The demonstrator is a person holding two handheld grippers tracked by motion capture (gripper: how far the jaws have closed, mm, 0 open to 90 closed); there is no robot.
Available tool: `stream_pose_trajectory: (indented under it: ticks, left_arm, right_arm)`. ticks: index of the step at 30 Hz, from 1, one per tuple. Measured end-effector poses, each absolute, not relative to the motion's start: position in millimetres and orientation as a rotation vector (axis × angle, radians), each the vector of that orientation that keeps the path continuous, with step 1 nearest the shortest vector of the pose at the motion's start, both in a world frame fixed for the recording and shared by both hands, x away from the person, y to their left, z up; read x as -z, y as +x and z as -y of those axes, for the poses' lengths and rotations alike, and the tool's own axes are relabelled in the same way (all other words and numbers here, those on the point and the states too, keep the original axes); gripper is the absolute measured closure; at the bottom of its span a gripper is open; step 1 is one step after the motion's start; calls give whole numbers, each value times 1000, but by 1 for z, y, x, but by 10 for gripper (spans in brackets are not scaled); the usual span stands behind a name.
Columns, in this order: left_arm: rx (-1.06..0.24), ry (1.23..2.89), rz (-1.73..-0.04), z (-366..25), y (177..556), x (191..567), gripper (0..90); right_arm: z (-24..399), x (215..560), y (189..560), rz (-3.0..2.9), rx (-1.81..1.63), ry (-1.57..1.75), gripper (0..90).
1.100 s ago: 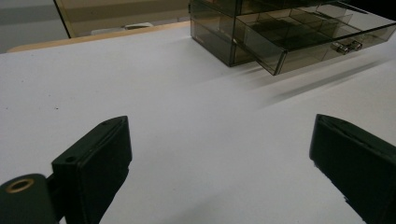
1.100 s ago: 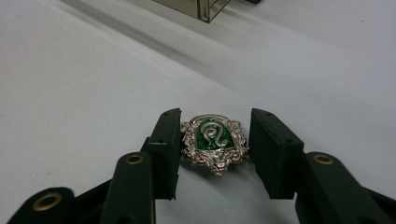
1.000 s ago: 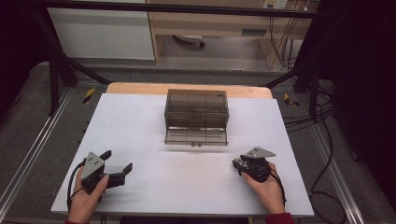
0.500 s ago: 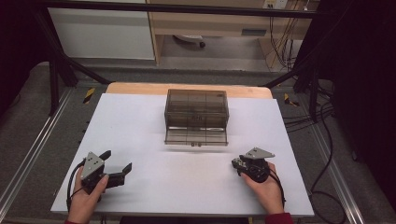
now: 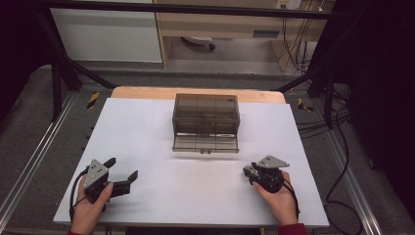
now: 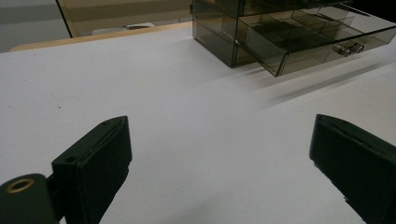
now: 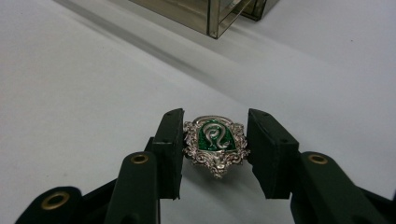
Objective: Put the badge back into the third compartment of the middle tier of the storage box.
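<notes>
Clamped between the pads of the right gripper [image 7: 215, 140] near the table's [image 5: 147, 127] front right, a green-and-silver crest badge [image 7: 215, 142], with the smoky box's open bottom drawer [image 5: 205, 142] ahead and leftward; left gripper [image 5: 121, 171] spread wide, empty, farther off.

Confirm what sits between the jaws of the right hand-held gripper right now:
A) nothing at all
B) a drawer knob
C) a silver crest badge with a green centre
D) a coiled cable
C: in the right gripper view, the right hand-held gripper has a silver crest badge with a green centre and a snake figure clamped between its two black jaws, above the white table.
</notes>
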State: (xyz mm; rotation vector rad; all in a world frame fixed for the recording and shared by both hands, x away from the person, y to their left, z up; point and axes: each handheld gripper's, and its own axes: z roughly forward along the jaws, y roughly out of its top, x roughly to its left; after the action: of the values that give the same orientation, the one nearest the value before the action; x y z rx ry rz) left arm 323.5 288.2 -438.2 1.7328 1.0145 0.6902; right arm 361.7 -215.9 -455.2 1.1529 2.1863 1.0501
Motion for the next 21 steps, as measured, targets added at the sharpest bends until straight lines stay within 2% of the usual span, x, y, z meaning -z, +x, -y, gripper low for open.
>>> stream_pose_trajectory:
  ticks: [21]
  left_arm:
    - [-688,1728,-1014,-289,323,438,61]
  right_arm:
    - [217,446,356,-2090,-1107,1124,576]
